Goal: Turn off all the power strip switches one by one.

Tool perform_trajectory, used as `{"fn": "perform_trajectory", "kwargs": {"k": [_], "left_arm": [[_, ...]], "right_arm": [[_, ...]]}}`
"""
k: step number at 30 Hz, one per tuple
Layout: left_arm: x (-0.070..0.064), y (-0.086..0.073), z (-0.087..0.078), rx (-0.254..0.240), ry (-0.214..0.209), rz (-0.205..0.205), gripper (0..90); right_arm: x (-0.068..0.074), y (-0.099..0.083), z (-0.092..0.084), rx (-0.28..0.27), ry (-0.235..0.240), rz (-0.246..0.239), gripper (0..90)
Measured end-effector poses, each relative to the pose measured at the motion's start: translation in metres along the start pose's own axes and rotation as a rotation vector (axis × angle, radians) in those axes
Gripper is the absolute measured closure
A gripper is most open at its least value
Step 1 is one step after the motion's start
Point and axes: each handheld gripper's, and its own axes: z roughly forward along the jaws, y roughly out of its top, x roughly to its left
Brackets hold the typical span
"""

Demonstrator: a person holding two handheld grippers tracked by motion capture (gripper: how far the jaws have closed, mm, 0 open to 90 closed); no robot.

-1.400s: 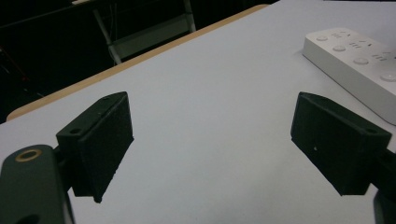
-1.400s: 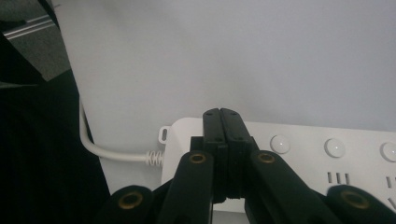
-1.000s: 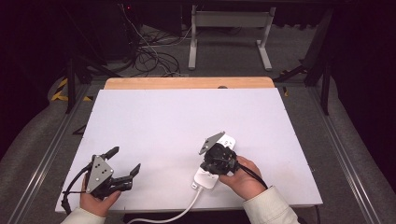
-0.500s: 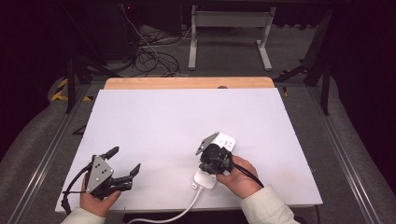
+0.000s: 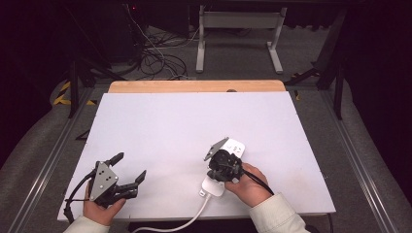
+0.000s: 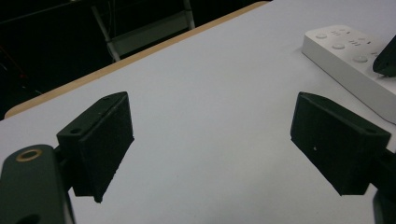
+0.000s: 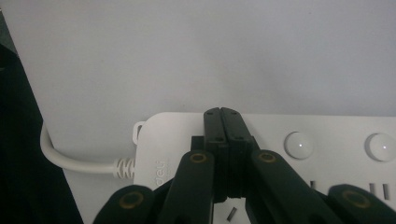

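Observation:
A white power strip (image 5: 236,147) lies on the white table (image 5: 170,126) right of centre, and its white cable (image 5: 192,216) runs off the near edge. My right gripper (image 5: 219,174) points down onto the strip, shut with nothing between the jaws. In the right gripper view, the closed tips of the right gripper (image 7: 221,113) rest over the power strip (image 7: 327,135) near its cable (image 7: 70,161) end, beside round buttons (image 7: 299,144). My left gripper (image 5: 128,166) is held at the near left, open and empty. In the left gripper view, the left gripper (image 6: 212,123) looks across bare table toward the strip (image 6: 348,58).
The table's far side ends in a wooden strip (image 5: 194,86). Beyond it on the floor stand a metal frame (image 5: 238,34) and a tangle of cables (image 5: 155,58). Metal rails (image 5: 48,160) run along both sides of the table.
The right gripper has shifted slightly to the left over the power strip. The left gripper has stayed put.

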Motion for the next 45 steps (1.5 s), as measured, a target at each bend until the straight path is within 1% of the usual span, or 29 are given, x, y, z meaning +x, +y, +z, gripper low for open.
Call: {"fn": "perform_trajectory", "kwargs": {"k": [3, 10, 16, 19, 22, 24, 25, 27, 30, 33, 35, 40, 41, 45], "left_arm": [[0.0, 0.0, 0.0, -0.001, 0.0, -0.002, 13.9], [-0.001, 0.0, 0.0, -0.002, 0.0, -0.001, 13.9], [-0.001, 0.0, 0.0, 0.0, 0.002, 0.0, 13.9], [-0.001, 0.0, 0.0, 0.0, 0.004, 0.001, 13.9], [-0.001, 0.0, 0.0, 0.0, 0.002, -0.002, 13.9], [0.0, 0.0, 0.0, -0.003, 0.004, 0.0, 13.9], [0.0, 0.0, 0.0, -0.003, 0.004, -0.001, 13.9], [0.0, 0.0, 0.0, -0.003, 0.003, -0.005, 13.9], [0.0, 0.0, 0.001, 0.0, 0.001, -0.001, 13.8], [0.0, 0.0, 0.0, -0.001, 0.002, -0.001, 13.9], [-0.001, 0.0, 0.0, -0.002, 0.002, -0.003, 13.9], [0.0, 0.0, 0.001, 0.0, 0.003, 0.001, 13.9], [0.0, 0.0, 0.001, 0.0, 0.003, 0.001, 13.9], [0.0, 0.0, 0.001, 0.001, 0.003, 0.0, 13.9]], "right_arm": [[0.0, -0.001, 0.0, -0.003, 0.001, 0.005, 90.0], [0.001, -0.001, 0.0, 0.001, -0.009, -0.011, 90.0], [0.002, -0.002, 0.001, 0.006, -0.015, -0.004, 90.0], [0.002, -0.002, 0.001, -0.001, -0.014, -0.004, 90.0], [0.003, -0.002, 0.001, -0.006, -0.019, -0.023, 90.0], [0.001, -0.001, -0.006, -0.043, -0.001, -0.018, 90.0], [0.001, -0.001, -0.01, -0.06, 0.001, -0.025, 90.0], [0.0, -0.001, -0.019, -0.112, -0.005, -0.028, 90.0], [-0.003, 0.001, -0.027, -0.13, -0.022, -0.024, 90.0], [-0.008, 0.0, -0.03, -0.136, -0.033, -0.01, 90.0], [-0.01, 0.0, -0.032, -0.143, -0.037, -0.012, 90.0], [-0.012, 0.0, -0.032, -0.152, -0.045, -0.012, 90.0], [-0.013, 0.0, -0.032, -0.152, -0.048, -0.007, 90.0], [-0.015, 0.001, -0.032, -0.156, -0.062, -0.011, 90.0]]}}
